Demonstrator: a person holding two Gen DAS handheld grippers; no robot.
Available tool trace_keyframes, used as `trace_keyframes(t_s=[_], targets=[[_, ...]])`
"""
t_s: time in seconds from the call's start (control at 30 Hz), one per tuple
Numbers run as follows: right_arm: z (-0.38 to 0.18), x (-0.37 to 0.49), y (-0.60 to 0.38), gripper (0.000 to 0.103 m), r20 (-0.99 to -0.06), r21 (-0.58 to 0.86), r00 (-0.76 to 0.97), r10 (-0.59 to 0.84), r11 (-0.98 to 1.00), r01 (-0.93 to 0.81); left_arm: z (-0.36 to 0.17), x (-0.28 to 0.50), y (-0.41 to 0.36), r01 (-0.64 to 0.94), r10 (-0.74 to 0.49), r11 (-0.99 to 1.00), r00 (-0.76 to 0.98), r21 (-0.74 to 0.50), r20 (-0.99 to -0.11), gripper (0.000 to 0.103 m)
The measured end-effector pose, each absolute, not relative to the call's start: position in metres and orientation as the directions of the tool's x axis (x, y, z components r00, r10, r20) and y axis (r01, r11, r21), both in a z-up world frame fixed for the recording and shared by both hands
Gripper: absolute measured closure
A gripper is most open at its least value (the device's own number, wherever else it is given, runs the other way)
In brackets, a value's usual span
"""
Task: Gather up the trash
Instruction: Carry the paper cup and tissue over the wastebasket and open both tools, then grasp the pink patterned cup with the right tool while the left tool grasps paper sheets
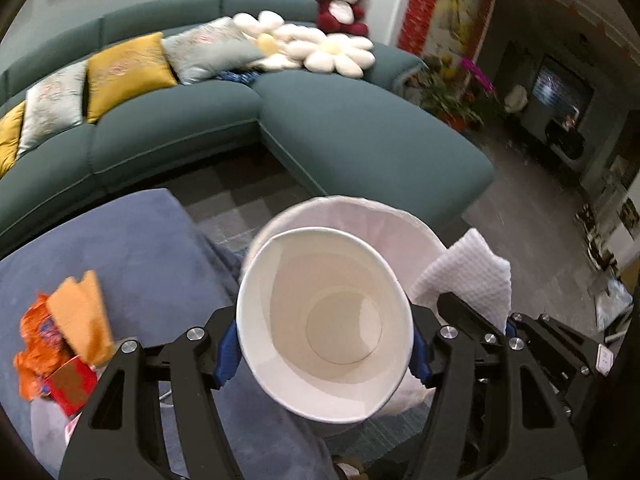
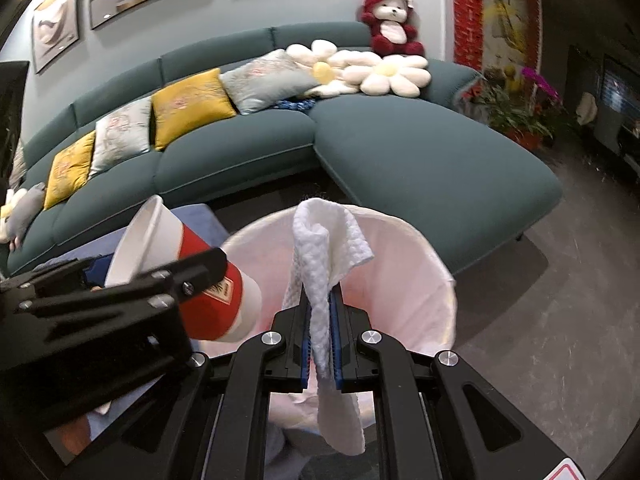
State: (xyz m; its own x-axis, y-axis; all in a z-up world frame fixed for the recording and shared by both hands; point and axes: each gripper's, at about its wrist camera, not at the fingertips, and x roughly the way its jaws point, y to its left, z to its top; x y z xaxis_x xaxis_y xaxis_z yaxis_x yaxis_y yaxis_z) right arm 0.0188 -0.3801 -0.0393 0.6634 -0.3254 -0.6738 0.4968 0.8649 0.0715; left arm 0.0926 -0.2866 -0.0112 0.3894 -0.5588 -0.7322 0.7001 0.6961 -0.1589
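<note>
White liner fills the round trash bin [image 2: 400, 264] on the floor near the teal sofa [image 2: 400, 152]. Left gripper [image 1: 324, 344] clamps an empty red-and-white paper cup [image 1: 320, 312] at the bin's left; right gripper [image 2: 320, 344], jaws narrow, pinches a white paper towel [image 2: 320, 248] over it.

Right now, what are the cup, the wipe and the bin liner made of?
Cup: looks like paper, matte white inside, glossy red print, rolled rim. Wipe: likely paper towel, embossed dimple texture, limp folds. Bin liner: probably thin plastic film, translucent pinkish-white, wrinkled over the rim.
</note>
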Motion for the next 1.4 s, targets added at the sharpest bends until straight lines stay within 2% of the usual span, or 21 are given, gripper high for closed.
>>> trace_keyframes(t_s=[0.17,0.2,0.23,0.27,0.3,0.37,0.63,0.97,1.4], targets=[[-0.051,0.026,-0.402,0.089,-0.678,0.070,0.654,-0.336,0.856,0.512,-0.027,0.099,-0.308,0.704,-0.554,0.689,0.356,-0.174,-0.752,0.038],[-0.052,0.025,-0.403,0.081,-0.678,0.070,0.653,-0.338,0.854,0.516,-0.029,0.103,-0.310,0.698,-0.555,0.691,0.347,-0.187,-0.756,0.035],[-0.052,0.026,-0.403,0.075,-0.675,0.071,0.652,-0.345,0.850,0.523,-0.030,0.105,-0.311,0.689,-0.547,0.699,0.345,-0.190,-0.763,0.025],[-0.052,0.026,-0.405,0.064,-0.668,0.075,0.657,-0.351,0.846,0.527,-0.031,0.108,-0.311,0.677,-0.542,0.710,0.351,-0.193,-0.764,0.020],[-0.051,0.026,-0.407,0.058,-0.659,0.080,0.664,-0.352,0.846,0.527,-0.029,0.113,-0.309,0.667,-0.543,0.718,0.359,-0.198,-0.759,0.020],[-0.049,0.027,-0.408,0.054,-0.650,0.080,0.671,-0.357,0.846,0.527,-0.028,0.117,-0.307,0.648,-0.543,0.734,0.379,-0.203,-0.749,0.019],[-0.036,0.023,-0.388,0.053,-0.633,0.096,0.696,-0.339,0.858,0.505,-0.016,0.125,-0.271,0.604,-0.511,0.779,0.453,-0.169,-0.731,0.019],[-0.021,0.029,-0.305,0.048,-0.627,0.093,0.739,-0.246,0.918,0.384,-0.010,0.119,-0.156,0.476,-0.376,0.876,0.573,-0.078,-0.728,0.017],[-0.071,0.060,-0.163,0.048,-0.724,0.136,0.690,-0.030,0.973,0.185,-0.048,0.117,0.011,0.284,-0.167,0.959,0.609,0.016,-0.775,0.015]])
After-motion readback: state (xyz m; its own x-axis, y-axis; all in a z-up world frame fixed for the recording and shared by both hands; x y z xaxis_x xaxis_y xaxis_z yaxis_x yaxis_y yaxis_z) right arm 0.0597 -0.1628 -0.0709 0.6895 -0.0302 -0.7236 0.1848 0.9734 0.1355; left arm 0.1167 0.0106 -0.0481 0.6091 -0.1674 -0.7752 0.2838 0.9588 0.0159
